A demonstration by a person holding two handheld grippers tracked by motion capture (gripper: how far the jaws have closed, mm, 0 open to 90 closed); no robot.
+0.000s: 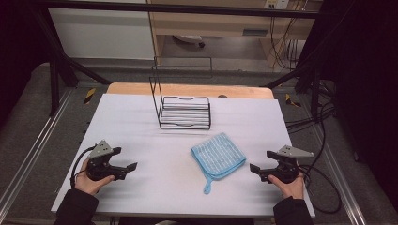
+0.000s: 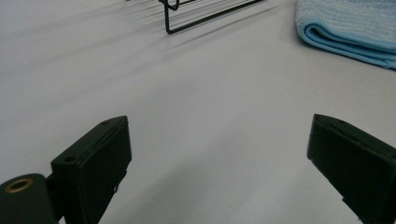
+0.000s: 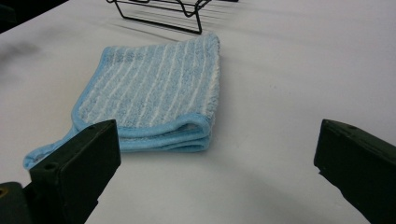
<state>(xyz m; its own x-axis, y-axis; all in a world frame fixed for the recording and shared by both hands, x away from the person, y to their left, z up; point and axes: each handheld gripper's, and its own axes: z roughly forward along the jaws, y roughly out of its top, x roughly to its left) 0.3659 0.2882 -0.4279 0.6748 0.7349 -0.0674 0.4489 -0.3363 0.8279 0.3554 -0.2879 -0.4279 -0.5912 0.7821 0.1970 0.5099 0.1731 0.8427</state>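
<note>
A folded light-blue striped cloth (image 1: 218, 154) with a hanging loop lies on the white table top (image 1: 155, 154), right of centre. Behind it stands a black wire rack (image 1: 184, 111). My left gripper (image 1: 133, 168) rests low at the front left, held in a hand, jaws wide apart with nothing between them. My right gripper (image 1: 254, 168) sits at the front right, open too, pointing at the cloth. In the right gripper view the cloth (image 3: 156, 93) lies just beyond the open jaws. The left gripper view has the cloth's (image 2: 348, 28) folded edge at the top right and the rack's (image 2: 205, 14) foot at the top.
A wooden board edge (image 1: 187, 89) shows behind the table top. Black frame posts (image 1: 54, 79) stand at the far left and far right. Cables (image 1: 324, 187) trail off the right side. Bare white surface lies between the grippers.
</note>
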